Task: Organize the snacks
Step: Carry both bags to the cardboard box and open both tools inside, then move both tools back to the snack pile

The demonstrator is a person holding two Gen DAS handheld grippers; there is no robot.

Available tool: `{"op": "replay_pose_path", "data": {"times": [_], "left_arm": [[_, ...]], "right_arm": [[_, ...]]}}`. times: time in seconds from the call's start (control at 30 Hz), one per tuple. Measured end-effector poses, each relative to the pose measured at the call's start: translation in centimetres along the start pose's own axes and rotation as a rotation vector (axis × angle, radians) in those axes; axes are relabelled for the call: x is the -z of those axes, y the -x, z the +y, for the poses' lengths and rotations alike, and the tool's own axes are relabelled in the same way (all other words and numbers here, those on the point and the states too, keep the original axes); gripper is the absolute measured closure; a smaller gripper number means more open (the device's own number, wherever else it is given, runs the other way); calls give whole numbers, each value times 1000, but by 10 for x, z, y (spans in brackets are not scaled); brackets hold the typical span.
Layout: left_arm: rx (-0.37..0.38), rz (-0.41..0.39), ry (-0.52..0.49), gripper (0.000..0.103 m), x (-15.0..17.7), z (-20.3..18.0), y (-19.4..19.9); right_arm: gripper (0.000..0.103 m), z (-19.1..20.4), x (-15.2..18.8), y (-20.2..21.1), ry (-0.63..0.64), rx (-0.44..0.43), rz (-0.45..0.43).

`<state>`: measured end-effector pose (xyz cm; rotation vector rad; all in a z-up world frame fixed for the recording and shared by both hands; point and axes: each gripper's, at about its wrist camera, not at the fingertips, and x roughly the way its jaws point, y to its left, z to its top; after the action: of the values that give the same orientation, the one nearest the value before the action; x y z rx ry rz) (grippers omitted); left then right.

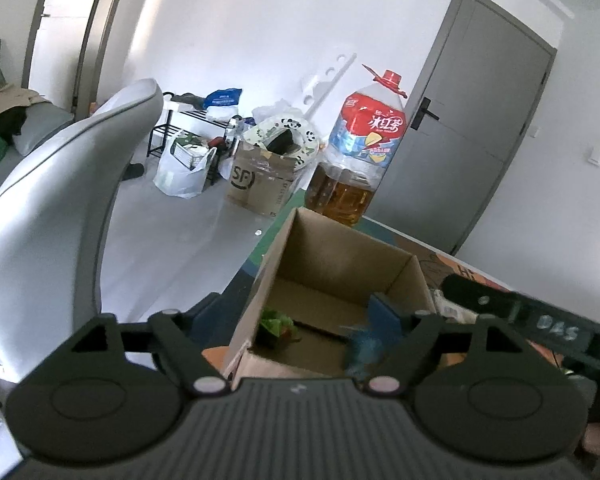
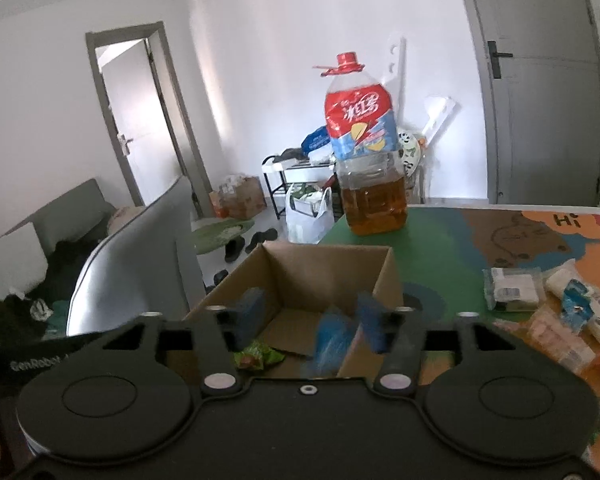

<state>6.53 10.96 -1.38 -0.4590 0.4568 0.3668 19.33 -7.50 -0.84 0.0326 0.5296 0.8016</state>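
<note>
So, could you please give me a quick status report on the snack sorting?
Left gripper open. Right gripper open, blurred blue packet falling between fingers. Green snack already in cardboard box. More snacks waiting on table; nothing blocking.

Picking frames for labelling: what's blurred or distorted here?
Left wrist view: blue packet in the cardboard box is motion-smeared; door bows from fisheye. Right wrist view: blue packet streaked too, oil bottle fairly sharp.
</note>
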Motion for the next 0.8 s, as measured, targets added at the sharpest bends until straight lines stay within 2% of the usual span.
{"op": "replay_pose_path", "data": {"times": [0.07, 0.13, 0.3, 0.5, 0.63, 0.8], "left_arm": [[15, -2, 4, 17, 1, -1, 1], [28, -8, 13, 13, 2, -3, 1], [38, -22, -1, 10, 6, -11, 4], [34, -38, -45, 9, 13, -27, 6], [53, -17, -34, 9, 18, -34, 6], [69, 35, -80, 9, 21, -48, 4]], "right_arm": [[33, -3, 1, 6, -5, 13, -12], [23, -7, 2, 10, -15, 34, -10], [6, -21, 10, 24, -22, 125, -38], [0, -42, 15, 42, -58, 147, -50], [0, -54, 19, 53, -67, 189, -66], [0, -70, 26, 67, -91, 212, -81]]}}
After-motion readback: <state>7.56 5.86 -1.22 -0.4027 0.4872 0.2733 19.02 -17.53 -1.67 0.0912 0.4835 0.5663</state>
